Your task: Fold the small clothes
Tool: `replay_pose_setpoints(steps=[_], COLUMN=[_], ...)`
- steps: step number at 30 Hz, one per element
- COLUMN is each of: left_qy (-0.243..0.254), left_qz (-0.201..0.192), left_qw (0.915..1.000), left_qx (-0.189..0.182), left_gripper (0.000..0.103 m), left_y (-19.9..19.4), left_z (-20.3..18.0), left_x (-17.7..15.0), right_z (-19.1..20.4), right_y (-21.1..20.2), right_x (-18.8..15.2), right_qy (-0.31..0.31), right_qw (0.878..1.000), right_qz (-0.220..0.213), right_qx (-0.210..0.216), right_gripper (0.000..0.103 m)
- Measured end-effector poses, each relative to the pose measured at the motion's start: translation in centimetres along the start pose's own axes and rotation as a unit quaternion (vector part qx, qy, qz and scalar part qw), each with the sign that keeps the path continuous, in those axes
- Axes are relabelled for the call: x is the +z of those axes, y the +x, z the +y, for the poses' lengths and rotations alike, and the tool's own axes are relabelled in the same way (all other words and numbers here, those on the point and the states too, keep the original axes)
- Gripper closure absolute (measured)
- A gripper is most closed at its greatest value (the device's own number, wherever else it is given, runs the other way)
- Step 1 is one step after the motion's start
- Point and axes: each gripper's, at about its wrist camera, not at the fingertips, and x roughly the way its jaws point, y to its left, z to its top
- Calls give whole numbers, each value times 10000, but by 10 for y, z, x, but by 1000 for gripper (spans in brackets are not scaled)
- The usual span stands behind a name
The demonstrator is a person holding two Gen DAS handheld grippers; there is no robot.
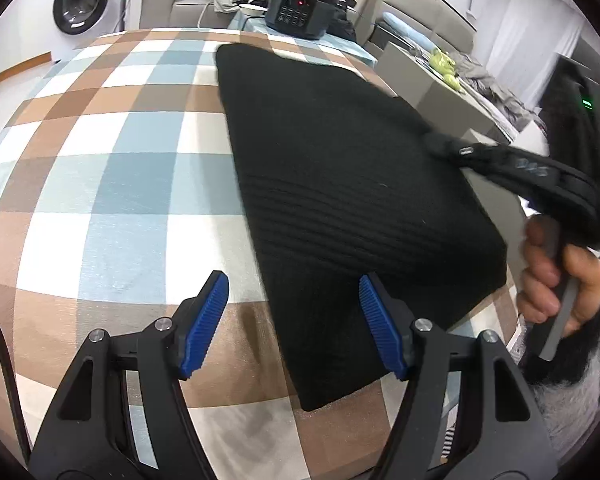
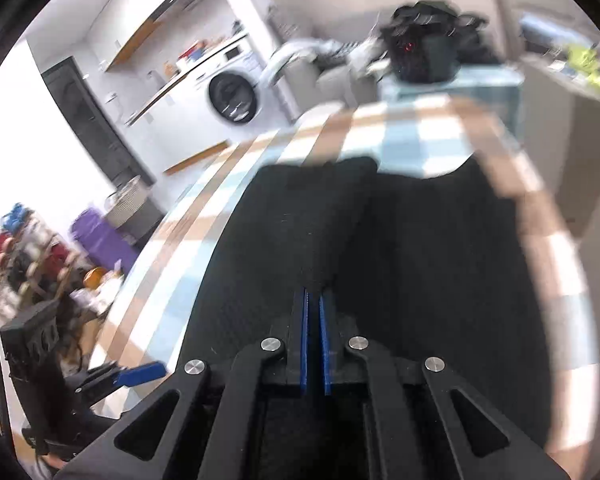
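Pinching a raised fold of the black ribbed knit garment [image 2: 380, 240], the right gripper [image 2: 314, 344] fingers are sitting shut near the tabletop's [image 1: 100, 168] right edge; the left gripper [image 1: 294, 320] is hovering half-open, empty, straddling the garment's near-left edge.

A lived-in home, part laundry corner, part sitting room; a white front-loading washing machine [image 1: 86, 2] stands against the wall under a counter and a shelf [image 2: 168, 24] cluttered with small items; a beige sofa [image 1: 168, 10] is heaped with loose clothes; a table wears a brown, blue and white checked cloth [image 1: 100, 140]; a black electric cooker [image 1: 300, 12] sits at its far end.
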Motion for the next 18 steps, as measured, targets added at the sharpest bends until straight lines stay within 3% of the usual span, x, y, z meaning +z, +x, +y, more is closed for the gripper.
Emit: replay_pose_setpoints(steps=[3, 8, 10, 12, 16, 18], left_qy=[-12, 115, 94, 88, 114, 147], left_qz=[-97, 22, 105, 149, 202, 207], left_qw=[9999, 9999, 9999, 9998, 9997, 9996], left_qx=[-107, -35, -54, -73, -108, -140], left_gripper=[38, 38, 38, 38, 38, 38], left_y=[-7, 3, 8, 12, 16, 17], left_z=[-1, -7, -7, -8, -11, -14], left_x=[5, 8, 6, 3, 0, 0], right_z=[-10, -30, -38, -42, -32, -25], right_y=[7, 23, 11, -3, -22, -22], right_x=[1, -12, -23, -41, -70, -74], right_qy=[37, 503, 725, 907, 828, 633], right_qw=[9982, 9947, 9938, 9920, 9915, 9946], right_qz=[156, 814, 848, 827, 843, 778], right_qx=[-583, -378, 43, 302, 553, 271], right_gripper=[99, 91, 82, 58, 59, 84])
